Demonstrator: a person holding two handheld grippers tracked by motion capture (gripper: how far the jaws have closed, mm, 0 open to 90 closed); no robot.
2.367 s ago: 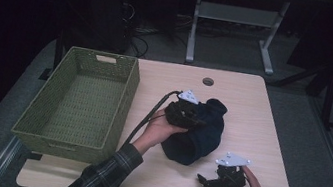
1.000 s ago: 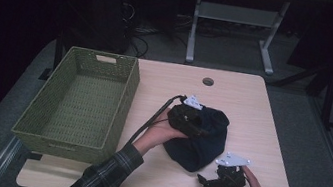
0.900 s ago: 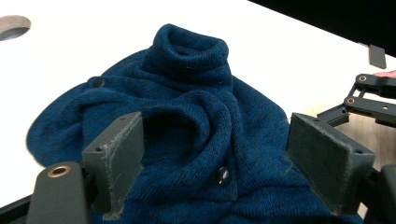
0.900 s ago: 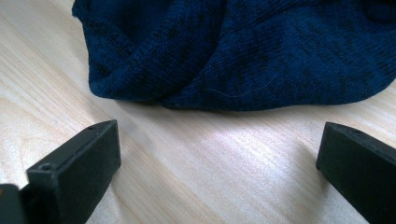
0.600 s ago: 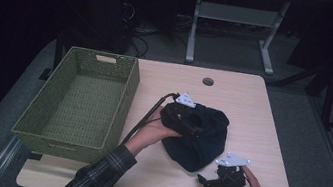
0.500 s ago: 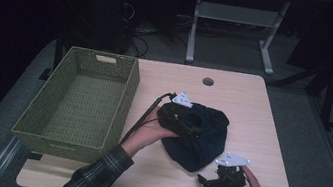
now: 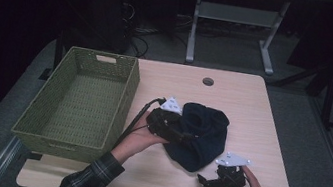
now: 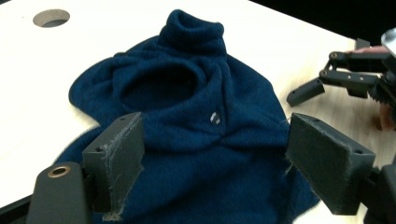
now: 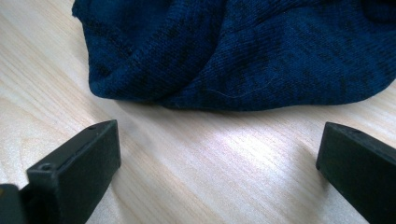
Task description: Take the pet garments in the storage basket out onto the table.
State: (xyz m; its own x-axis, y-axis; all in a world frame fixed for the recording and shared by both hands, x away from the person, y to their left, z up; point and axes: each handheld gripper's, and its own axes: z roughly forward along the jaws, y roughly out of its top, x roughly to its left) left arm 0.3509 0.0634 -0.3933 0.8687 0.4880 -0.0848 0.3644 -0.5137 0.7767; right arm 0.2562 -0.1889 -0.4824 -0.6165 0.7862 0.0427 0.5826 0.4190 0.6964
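Observation:
A dark navy knitted garment (image 7: 201,134) lies crumpled on the wooden table (image 7: 239,97), right of centre. My left gripper (image 7: 183,135) is at its left edge, jaws open wide. In the left gripper view the fabric (image 8: 196,116) lies beneath and between the jaws of the left gripper (image 8: 219,163), with nothing gripped. My right gripper (image 7: 205,181) rests on the table just in front of the garment, held in a hand. In the right gripper view the right gripper (image 9: 219,158) stands open over bare wood, and the garment's hem (image 9: 243,51) lies just ahead of it.
A green woven basket (image 7: 120,111) stands empty at the table's left, close to my left hand. A round cable hole (image 7: 208,81) sits near the far edge. The other gripper (image 8: 345,79) shows at the upper right of the left gripper view.
My left gripper has drawn back from on top of the garment to its left edge, nearer the person. The garment now lies flatter. The right gripper has stayed put.

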